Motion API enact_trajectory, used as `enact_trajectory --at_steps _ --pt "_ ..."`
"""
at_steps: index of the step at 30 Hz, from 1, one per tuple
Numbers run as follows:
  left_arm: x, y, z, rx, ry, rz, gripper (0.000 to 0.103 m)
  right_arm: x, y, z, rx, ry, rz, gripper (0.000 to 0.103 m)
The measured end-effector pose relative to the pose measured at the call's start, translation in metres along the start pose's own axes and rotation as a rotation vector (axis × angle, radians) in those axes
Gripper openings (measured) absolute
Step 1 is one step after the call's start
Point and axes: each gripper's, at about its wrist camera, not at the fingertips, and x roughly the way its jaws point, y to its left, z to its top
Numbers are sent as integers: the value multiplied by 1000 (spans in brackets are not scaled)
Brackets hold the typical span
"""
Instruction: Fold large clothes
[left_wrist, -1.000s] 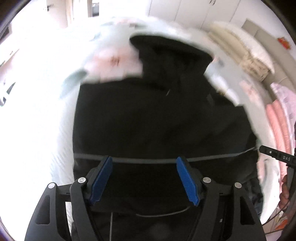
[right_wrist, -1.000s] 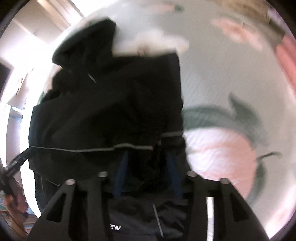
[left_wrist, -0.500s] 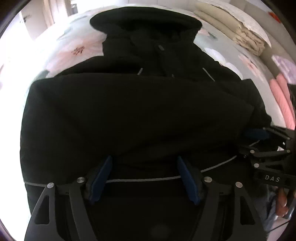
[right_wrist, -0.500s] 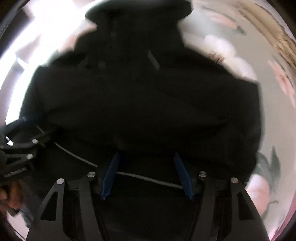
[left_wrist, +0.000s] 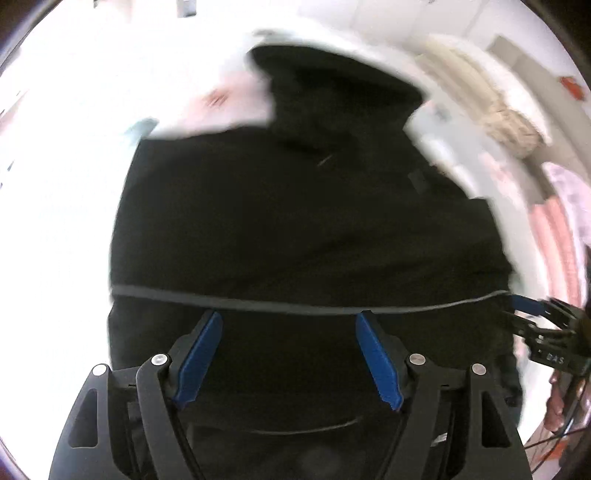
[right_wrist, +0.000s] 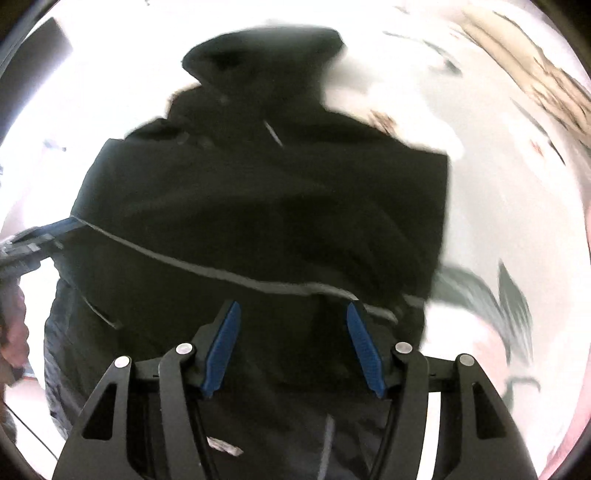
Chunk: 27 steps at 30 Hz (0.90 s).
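A black hooded jacket (left_wrist: 295, 221) lies spread on a floral bedsheet (right_wrist: 517, 221), hood away from me. A grey piping line (left_wrist: 295, 307) runs across its lower part. My left gripper (left_wrist: 289, 315) hovers over the cloth below that line, open, blue pads bare. In the right wrist view the jacket (right_wrist: 258, 206) fills the middle. My right gripper (right_wrist: 292, 306) stands open above the piping (right_wrist: 236, 277) near the jacket's right edge. Each gripper shows at the rim of the other's view: the right gripper (left_wrist: 546, 328) and the left gripper (right_wrist: 33, 243), both at the piping's ends.
Folded beige bedding (left_wrist: 509, 122) and pink folded cloth (left_wrist: 554, 236) are stacked beyond the jacket on the right. White cupboard doors (left_wrist: 388, 14) stand behind the bed. A person's hand (left_wrist: 557, 402) holds the right gripper's handle.
A second ago black cloth was bunched between the right fingers and hid the pads; now both pads show bare. The right view has rolled, and both views swung over the jacket and back.
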Motion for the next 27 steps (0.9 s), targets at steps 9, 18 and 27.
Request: enact_trajectory --at_steps 9,18,27 --pt "25 -3 2 94 47 63 81 50 1 15 54 95 -47 70" --pt "-55 -1 77 123 -145 -67 81 -19 -1 72 96 -5 65 69" --pt "-30 -4 219 82 -252 -61 81 -22 -28 199 196 -208 105 69"
